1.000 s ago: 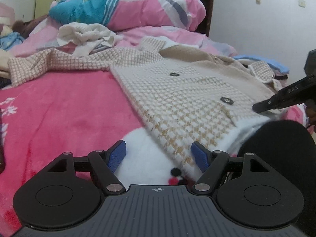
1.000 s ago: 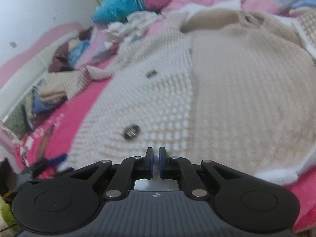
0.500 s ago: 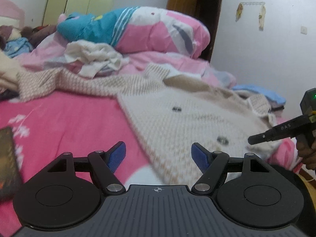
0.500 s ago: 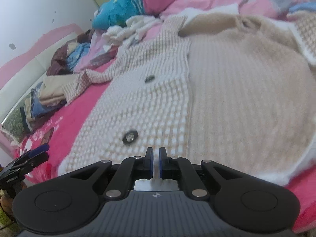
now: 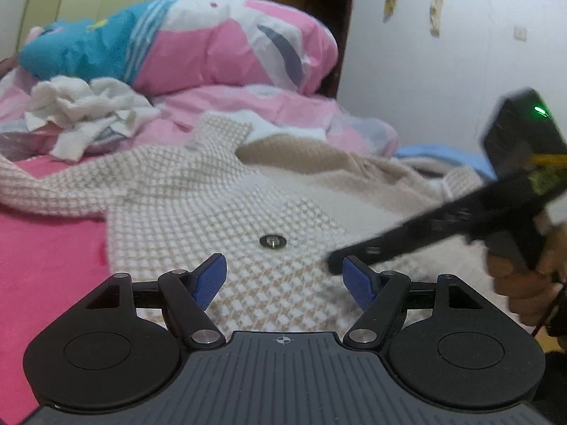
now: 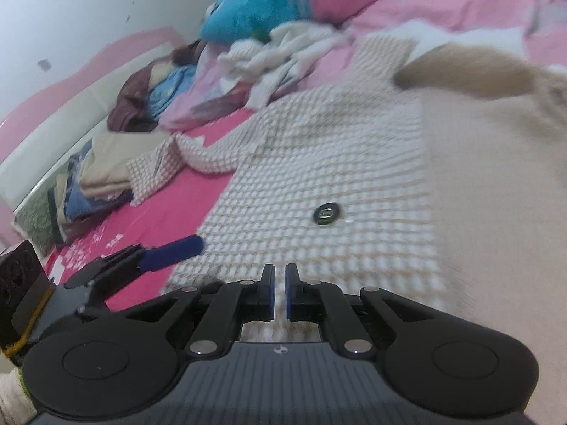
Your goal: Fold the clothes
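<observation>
We see a checked cardigan (image 5: pixel 219 198) spread flat on the pink bed (image 5: pixel 42 248), our left gripper (image 5: pixel 283 281) fingers spread and empty above its hem, our right gripper (image 6: pixel 280 292) fingers pressed together, empty

Pink bed (image 5: pixel 46 241) — cardigan (image 5: pixel 212 194), quilt (image 5: pixel 212 46), clothes (image 6: pixel 106 177)

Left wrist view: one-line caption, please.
Open left hand-held gripper over a checked cardigan on a pink bed.
</observation>
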`<state>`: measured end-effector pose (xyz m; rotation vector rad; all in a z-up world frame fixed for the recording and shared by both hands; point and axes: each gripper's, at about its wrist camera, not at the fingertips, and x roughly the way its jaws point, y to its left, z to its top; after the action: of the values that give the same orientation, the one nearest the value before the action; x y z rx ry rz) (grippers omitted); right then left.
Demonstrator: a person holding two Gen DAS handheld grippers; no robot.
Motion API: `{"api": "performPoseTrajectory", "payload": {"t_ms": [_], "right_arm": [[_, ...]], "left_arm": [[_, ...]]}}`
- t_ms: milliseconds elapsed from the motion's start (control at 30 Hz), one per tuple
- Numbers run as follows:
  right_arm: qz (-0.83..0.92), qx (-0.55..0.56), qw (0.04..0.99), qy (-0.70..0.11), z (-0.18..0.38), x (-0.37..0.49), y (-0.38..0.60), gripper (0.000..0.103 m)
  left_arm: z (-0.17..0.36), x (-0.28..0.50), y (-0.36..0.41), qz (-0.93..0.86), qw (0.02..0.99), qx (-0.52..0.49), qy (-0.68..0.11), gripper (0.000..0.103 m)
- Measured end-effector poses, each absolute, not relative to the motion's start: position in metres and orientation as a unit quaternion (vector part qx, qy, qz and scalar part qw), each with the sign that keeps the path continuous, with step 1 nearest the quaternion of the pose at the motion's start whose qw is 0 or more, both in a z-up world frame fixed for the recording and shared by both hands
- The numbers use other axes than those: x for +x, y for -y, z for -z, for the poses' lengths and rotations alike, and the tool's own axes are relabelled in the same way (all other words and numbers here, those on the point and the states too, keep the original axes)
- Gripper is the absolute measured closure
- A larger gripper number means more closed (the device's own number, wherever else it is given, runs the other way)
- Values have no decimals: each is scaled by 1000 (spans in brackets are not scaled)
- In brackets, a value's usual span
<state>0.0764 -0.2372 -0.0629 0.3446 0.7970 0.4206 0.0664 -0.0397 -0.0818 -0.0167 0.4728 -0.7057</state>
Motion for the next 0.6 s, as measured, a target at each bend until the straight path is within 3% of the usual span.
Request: {"api": "performPoseTrajectory", "payload": {"t_ms": [267,433,600], "right_arm": [[-105,279,883,-362,81,71,332,102],[-147,261,886,-353,62,71,311,98],[-177,246,865,-400,79,102,280,99]], "left_arm": [[98,82,27,341,894,-64,-285,30],[96,82,30,342,894,-55,-285,30],[94,84,31,339,896,-50,-284,30]]}}
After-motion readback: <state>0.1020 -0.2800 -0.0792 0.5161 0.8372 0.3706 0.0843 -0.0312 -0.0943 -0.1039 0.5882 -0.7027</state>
